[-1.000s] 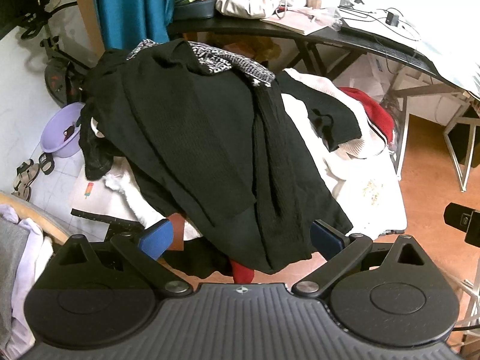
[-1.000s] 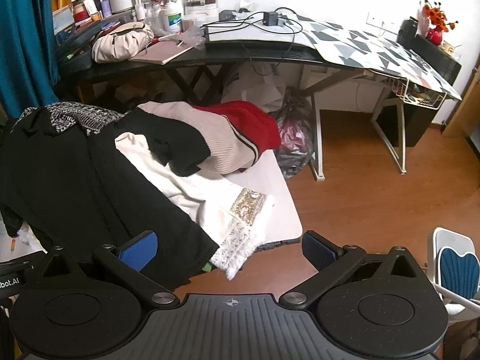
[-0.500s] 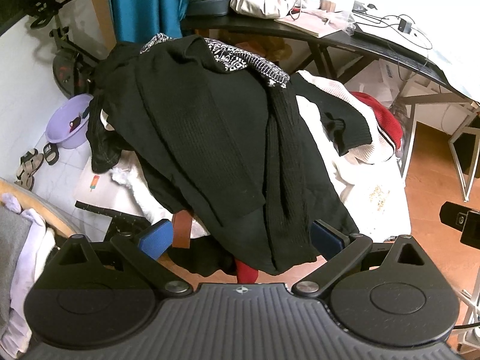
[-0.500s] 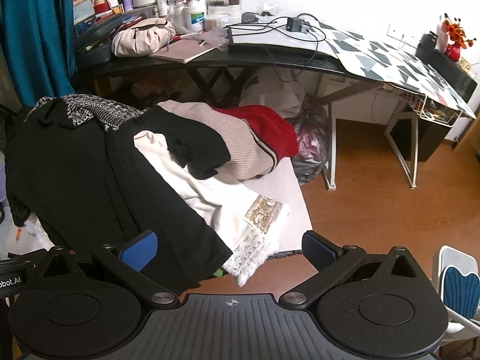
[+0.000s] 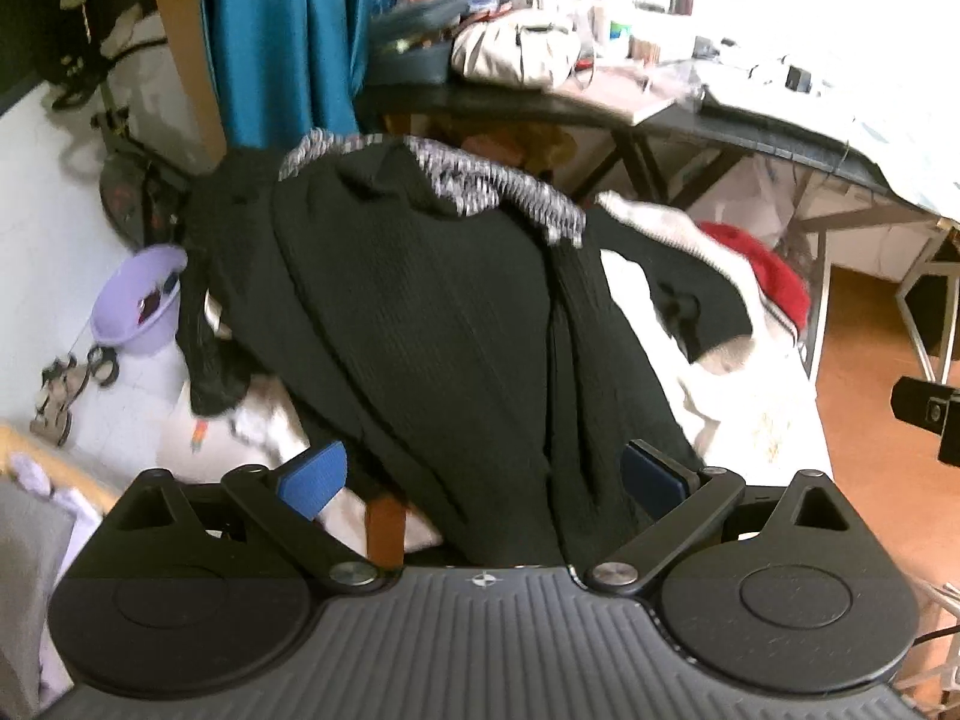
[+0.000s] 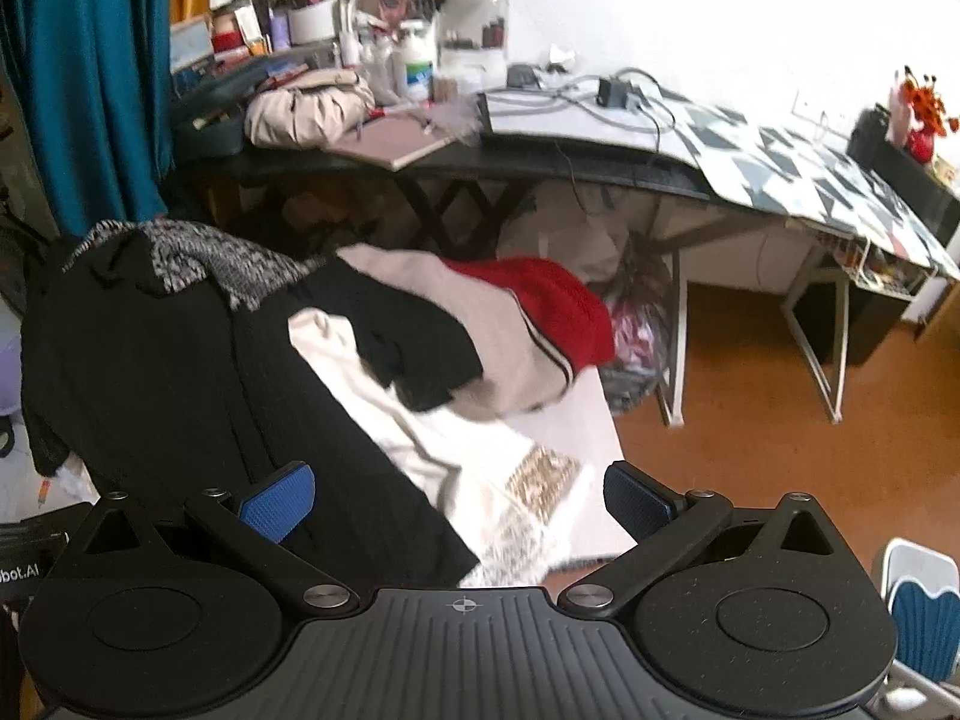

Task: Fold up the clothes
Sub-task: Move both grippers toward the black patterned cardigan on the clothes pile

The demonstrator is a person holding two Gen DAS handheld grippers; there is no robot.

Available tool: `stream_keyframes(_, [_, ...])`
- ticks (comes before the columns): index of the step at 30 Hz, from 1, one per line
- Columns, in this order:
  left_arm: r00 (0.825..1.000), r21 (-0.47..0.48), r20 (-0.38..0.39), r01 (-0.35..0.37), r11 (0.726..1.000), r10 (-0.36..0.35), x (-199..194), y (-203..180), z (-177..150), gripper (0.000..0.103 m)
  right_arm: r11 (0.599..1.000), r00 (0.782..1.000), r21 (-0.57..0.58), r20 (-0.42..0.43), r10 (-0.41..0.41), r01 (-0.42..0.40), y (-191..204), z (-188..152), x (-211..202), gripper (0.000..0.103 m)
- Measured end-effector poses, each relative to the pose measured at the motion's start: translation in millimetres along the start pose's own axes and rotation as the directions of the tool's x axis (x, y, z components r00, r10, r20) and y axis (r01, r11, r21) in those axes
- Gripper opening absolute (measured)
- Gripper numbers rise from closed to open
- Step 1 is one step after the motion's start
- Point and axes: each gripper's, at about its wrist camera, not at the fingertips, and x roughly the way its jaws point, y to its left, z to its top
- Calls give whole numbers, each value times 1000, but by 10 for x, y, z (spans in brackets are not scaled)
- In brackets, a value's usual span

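A heap of clothes covers a small white table (image 6: 576,420). On top lies a large black ribbed garment (image 5: 432,324) (image 6: 180,372), with a black-and-white knit piece (image 5: 480,186) behind it. Further right are a cream garment (image 6: 372,384), a beige and red sweater (image 6: 540,306) and a gold-sequinned white piece (image 6: 540,480). My left gripper (image 5: 483,471) is open, its blue pads on either side of the black garment's hanging lower edge. My right gripper (image 6: 459,495) is open above the pile's front right corner, holding nothing.
A cluttered black desk (image 6: 540,162) with a beige bag (image 6: 306,108), bottles and cables stands behind. A teal curtain (image 5: 282,36) hangs at the back left. A purple basin (image 5: 141,300) and sandals (image 5: 60,390) lie on the floor at left. Orange floor (image 6: 750,420) at right.
Both grippers have come closer to the pile and tipped upward, so the desk fills more of each view. The black garment's hem now lies between the left pads. Both stay open.
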Motion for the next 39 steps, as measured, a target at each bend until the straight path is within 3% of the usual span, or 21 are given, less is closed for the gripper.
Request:
stream_keyframes(6, [998,54,68,-14,998,10,40,110,166,100,999,998,-19,44,36,-35,80,122,-15,102])
stream_keyframes(11, [996,31,26,79,996,-80,173,300,274,100,999,996,-52,92,1,4,180,200,-8,102])
stream_keyframes(15, [997,26,7,71,997,-71,240,363,304,100,998,993,-56,119,-12,19,264,268,18,102])
stream_keyframes(25, [996,47,4,88,995,-88,224,402,316,100,999,997,6,75,36,-37,434,337,45,102])
stream_keyframes(30, [996,39,-19,83,996,-82,267,425,292,100,997,993,43,95,65,-69,438,297,-12,102])
stream_keyframes(39, [995,20,-23,93,995,-93,261,478,256,100,998,993,-21,100,61,-60,518,302,-56,102])
